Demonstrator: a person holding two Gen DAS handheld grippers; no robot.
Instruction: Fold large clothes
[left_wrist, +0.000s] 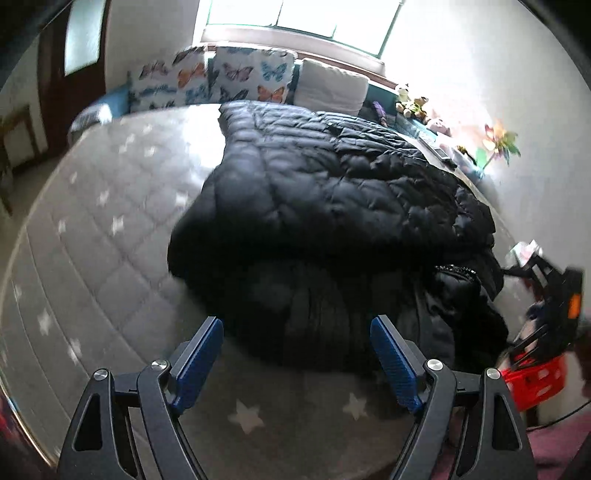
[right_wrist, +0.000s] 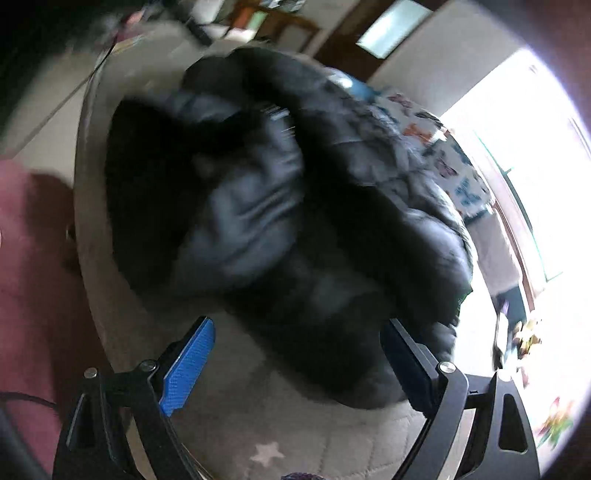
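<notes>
A large black quilted puffer jacket (left_wrist: 332, 192) lies on a grey star-patterned bed (left_wrist: 110, 221), partly folded over itself, with a darker bundle at its near end. My left gripper (left_wrist: 297, 332) is open and empty just short of that near edge. The other gripper (left_wrist: 550, 295) shows at the jacket's right side. In the blurred right wrist view the jacket (right_wrist: 277, 206) fills the middle on the bed (right_wrist: 295, 424). My right gripper (right_wrist: 299, 336) is open and empty, its fingers straddling the jacket's near edge.
Butterfly-print pillows (left_wrist: 229, 79) and a white pillow (left_wrist: 332, 86) stand at the head of the bed under a bright window. Stuffed toys (left_wrist: 413, 105) and a pinwheel (left_wrist: 498, 142) line the right wall. A red crate (left_wrist: 532, 380) sits at the right. A dark door (left_wrist: 70, 74) is at the left.
</notes>
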